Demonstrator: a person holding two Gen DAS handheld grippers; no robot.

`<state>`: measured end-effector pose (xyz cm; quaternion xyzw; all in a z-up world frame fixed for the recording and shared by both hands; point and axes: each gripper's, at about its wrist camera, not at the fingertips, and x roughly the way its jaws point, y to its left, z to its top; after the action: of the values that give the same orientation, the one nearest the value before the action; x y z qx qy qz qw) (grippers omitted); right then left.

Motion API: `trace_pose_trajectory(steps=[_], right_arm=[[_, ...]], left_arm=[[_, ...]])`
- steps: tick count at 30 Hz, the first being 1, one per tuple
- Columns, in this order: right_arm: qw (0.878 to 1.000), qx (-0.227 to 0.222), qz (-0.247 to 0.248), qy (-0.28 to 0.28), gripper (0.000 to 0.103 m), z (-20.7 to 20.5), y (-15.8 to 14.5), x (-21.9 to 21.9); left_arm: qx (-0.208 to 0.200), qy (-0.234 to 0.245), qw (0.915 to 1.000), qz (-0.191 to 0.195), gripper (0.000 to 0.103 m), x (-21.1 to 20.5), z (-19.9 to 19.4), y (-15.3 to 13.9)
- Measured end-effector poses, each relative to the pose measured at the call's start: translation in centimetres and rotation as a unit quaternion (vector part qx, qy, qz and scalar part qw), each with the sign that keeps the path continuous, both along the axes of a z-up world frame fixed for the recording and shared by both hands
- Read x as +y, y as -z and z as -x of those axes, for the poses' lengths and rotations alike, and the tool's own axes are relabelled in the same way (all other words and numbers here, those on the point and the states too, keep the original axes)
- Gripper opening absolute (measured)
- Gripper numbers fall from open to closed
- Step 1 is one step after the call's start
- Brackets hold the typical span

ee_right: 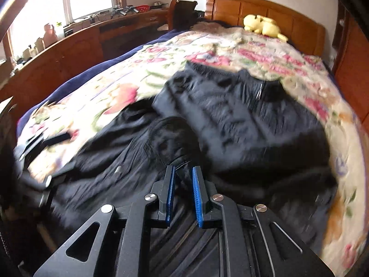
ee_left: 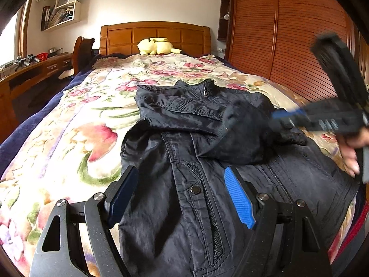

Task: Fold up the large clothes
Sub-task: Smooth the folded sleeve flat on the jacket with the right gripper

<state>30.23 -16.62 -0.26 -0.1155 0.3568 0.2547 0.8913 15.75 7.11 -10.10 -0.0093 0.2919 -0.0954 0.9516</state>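
Observation:
A black zip jacket (ee_left: pixel 184 115) lies front up on the floral blanket (ee_left: pixel 80 120), collar toward the headboard. My left gripper (ee_left: pixel 180 169) hovers open over the jacket's lower front, its blue pads apart on either side of the snap placket, nothing pinched. My right gripper (ee_left: pixel 274 115) comes in from the right, blurred, at the end of the right sleeve (ee_left: pixel 242 133), which is folded across the chest. In the right wrist view that gripper (ee_right: pixel 183 168) has its pads nearly together with a dark fold of the sleeve (ee_right: pixel 175 138) between them; the jacket (ee_right: pixel 242 120) spreads out beyond.
A yellow plush toy (ee_left: pixel 155 45) rests against the wooden headboard (ee_left: pixel 154 37). A slatted wooden wardrobe (ee_left: pixel 288 34) lines the right side, a wooden desk (ee_left: pixel 34 69) and chair (ee_left: pixel 83 50) the left. A hand (ee_left: pixel 352 152) grips the right tool.

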Motion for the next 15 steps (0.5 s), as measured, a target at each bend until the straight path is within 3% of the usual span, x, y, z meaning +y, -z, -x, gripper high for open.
trace_pose_trajectory(steps=[6,13,14,15], right_arm=[[0.999,0.027,0.008,0.019,0.016,2.5,2.8,-2.7],[0.998,0.011,-0.016,0.065,0.016,3.0,1.5,-4.5],[0.997,0.009,-0.017,0.069,0.017,2.8,1.1,-4.1],[0.997,0.006,-0.017,0.072,0.026,2.8,0.9,-3.9]], left_arm=[[-0.001,0.002,0.9999,-0.012,0.078,-0.6,0.4,0.2],[-0.006,0.007,0.9997,-0.024,0.078,-1.2,0.8,0.4],[-0.006,0.006,0.9997,-0.022,0.078,-1.2,0.8,0.3],[-0.006,0.006,0.9997,-0.021,0.078,-1.1,0.8,0.2]])
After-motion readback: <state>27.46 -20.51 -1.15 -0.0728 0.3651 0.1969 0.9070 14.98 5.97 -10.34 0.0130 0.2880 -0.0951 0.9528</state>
